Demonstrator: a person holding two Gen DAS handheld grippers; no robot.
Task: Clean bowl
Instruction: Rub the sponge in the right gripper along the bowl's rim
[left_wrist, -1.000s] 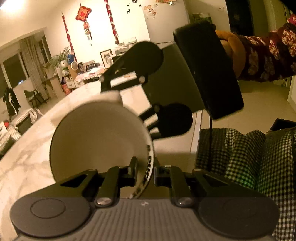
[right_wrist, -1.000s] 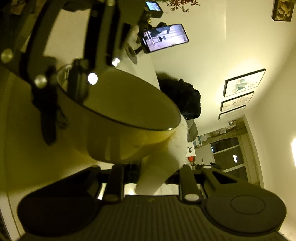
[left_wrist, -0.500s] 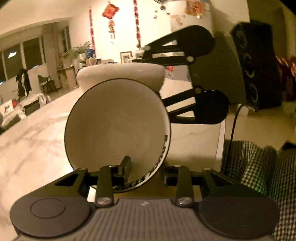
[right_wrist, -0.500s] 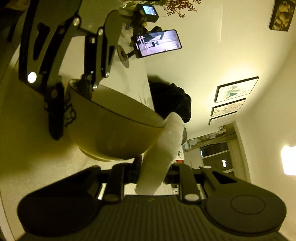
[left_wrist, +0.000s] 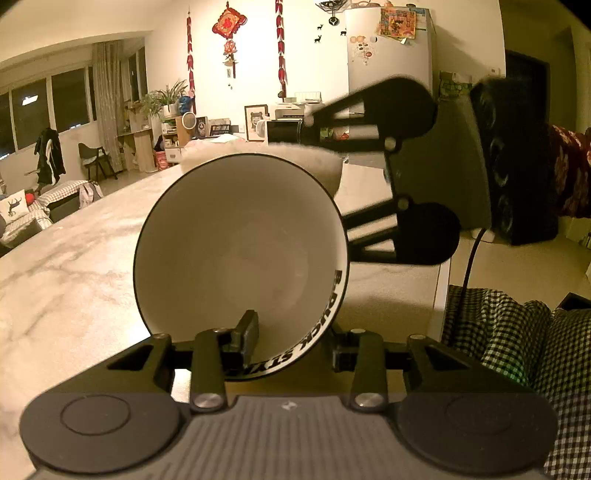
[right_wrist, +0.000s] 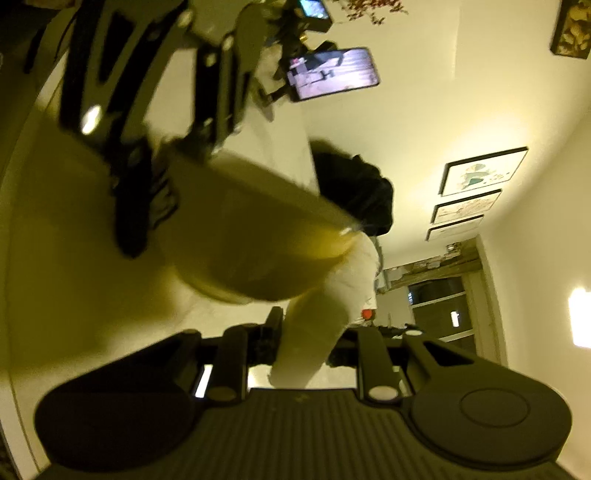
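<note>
A white bowl (left_wrist: 240, 251) with a black rim and black lettering hangs tilted on edge above the marble table (left_wrist: 74, 258), its inside facing the left wrist camera. My left gripper (left_wrist: 291, 336) grips its lower rim, one finger inside and one outside; its jaws are opening with the rim still between them. A white cloth pad (left_wrist: 325, 166) lies against the bowl's top rim from behind. My right gripper (right_wrist: 306, 332) is shut on that cloth (right_wrist: 325, 317), which touches the bowl's (right_wrist: 251, 229) outer wall and rim. The right wrist view is blurred.
The table's edge (left_wrist: 441, 288) runs just right of the bowl, with a black-and-white checked fabric (left_wrist: 517, 350) beyond it. A floral sleeve (left_wrist: 569, 166) is at the far right. A phone on a stand (right_wrist: 332, 74) sits farther along the table.
The bowl has rolled upright with my left gripper, now facing its camera squarely. The left fingers stand wider apart. The cloth has gone from the bowl's far side to its top rim.
</note>
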